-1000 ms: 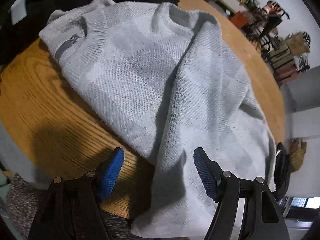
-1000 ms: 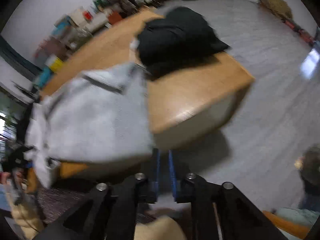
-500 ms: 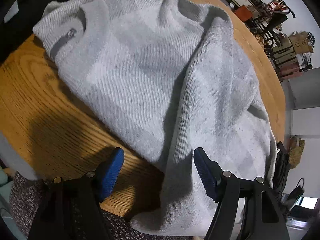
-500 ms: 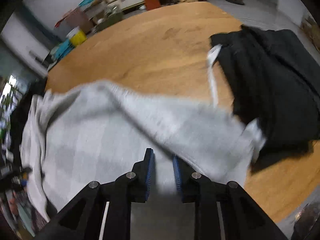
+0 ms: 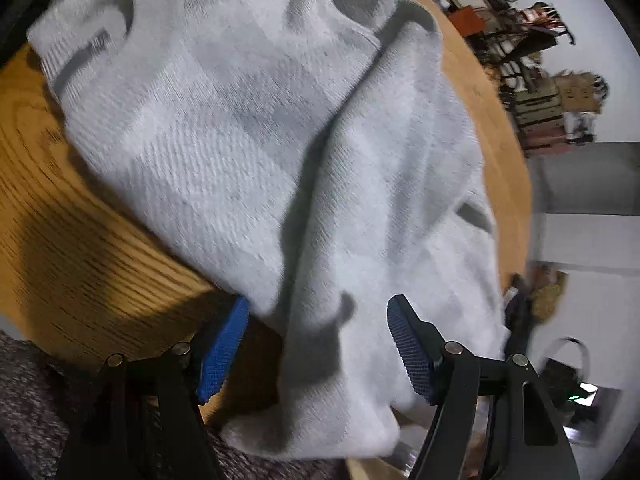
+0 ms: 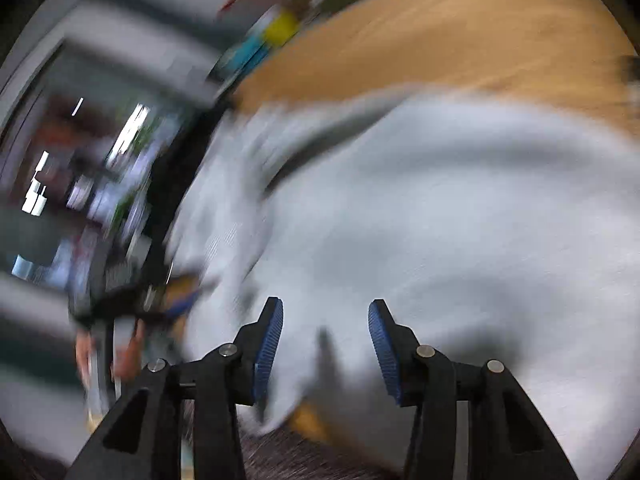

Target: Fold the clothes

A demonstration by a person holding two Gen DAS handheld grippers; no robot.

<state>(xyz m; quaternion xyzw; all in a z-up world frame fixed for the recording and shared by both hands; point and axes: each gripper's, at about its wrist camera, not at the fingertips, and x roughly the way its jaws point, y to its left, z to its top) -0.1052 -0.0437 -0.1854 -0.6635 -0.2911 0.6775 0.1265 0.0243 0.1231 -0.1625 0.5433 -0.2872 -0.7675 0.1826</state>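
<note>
The left gripper (image 5: 318,344) stood with its blue pads spread wide, straddling the near hem of the grey sweater (image 5: 256,128), pinching nothing as yet; the left pad sat at the garment's side edge and the right pad lay over cloth further in. The sweater lay rumpled on the wooden tabletop (image 5: 72,240), its lower part hanging over the near edge, with a raised ridge running up the middle from hem toward collar. Its long axis ran away from the person: hem nearest, neckline at the far end, slanted a little to the left in the left wrist view. To do the step well, I judged each gripper should close on a hem corner, taking both layers, then pull taut to flatten that ridge before any fold; grabbing only the top layer would likely drag the body askew. The right gripper (image 6: 326,344) was likewise parted, its pads open over the sweater (image 6: 460,220) at what seemed a low corner near the tabletop (image 6: 460,28) edge, holding nothing. That view was heavily smeared by motion, so exactly which part of the garment lay between its pads could not be told.
</note>
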